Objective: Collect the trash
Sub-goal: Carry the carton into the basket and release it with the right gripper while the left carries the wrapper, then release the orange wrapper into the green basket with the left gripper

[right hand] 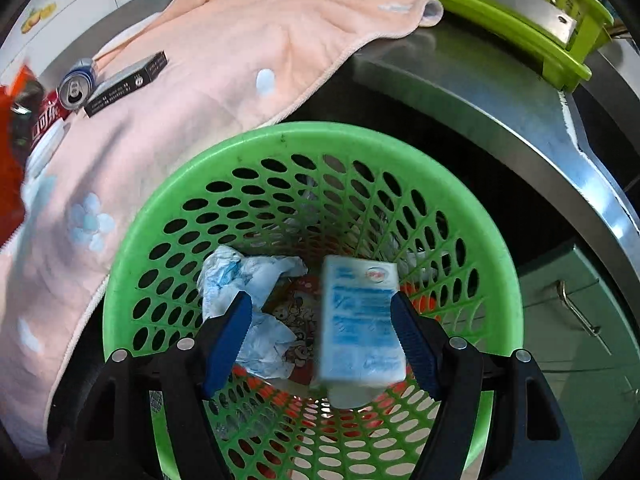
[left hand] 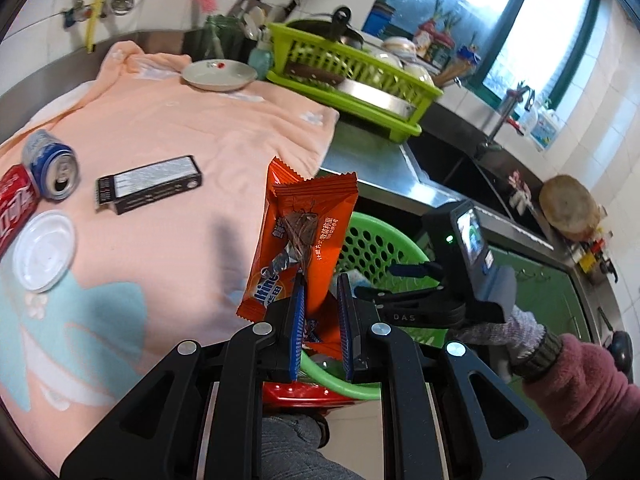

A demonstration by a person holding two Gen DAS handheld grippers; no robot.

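My left gripper (left hand: 320, 280) is shut on an orange snack wrapper (left hand: 308, 216), which stands up between the blue pads. It hangs just over the near rim of the green perforated basket (left hand: 372, 240). My right gripper (right hand: 320, 300) points down into the basket (right hand: 304, 132) with its jaws wide apart. A blurred white and blue carton (right hand: 360, 320) is between them, lying against the right pad and clear of the left one. Crumpled white paper (right hand: 240, 276) and a printed wrapper lie in the basket's bottom. In the left wrist view the right gripper (left hand: 376, 279) is in a gloved hand (left hand: 516, 328).
On the peach towel (left hand: 180, 120) lie a blue can (left hand: 52, 164), a red can (left hand: 14, 204), a black box (left hand: 148, 184) and a white lid (left hand: 42, 250). A plate (left hand: 218, 74) and a lime dish rack (left hand: 352, 68) stand at the back. The sink (left hand: 460, 168) is right of them.
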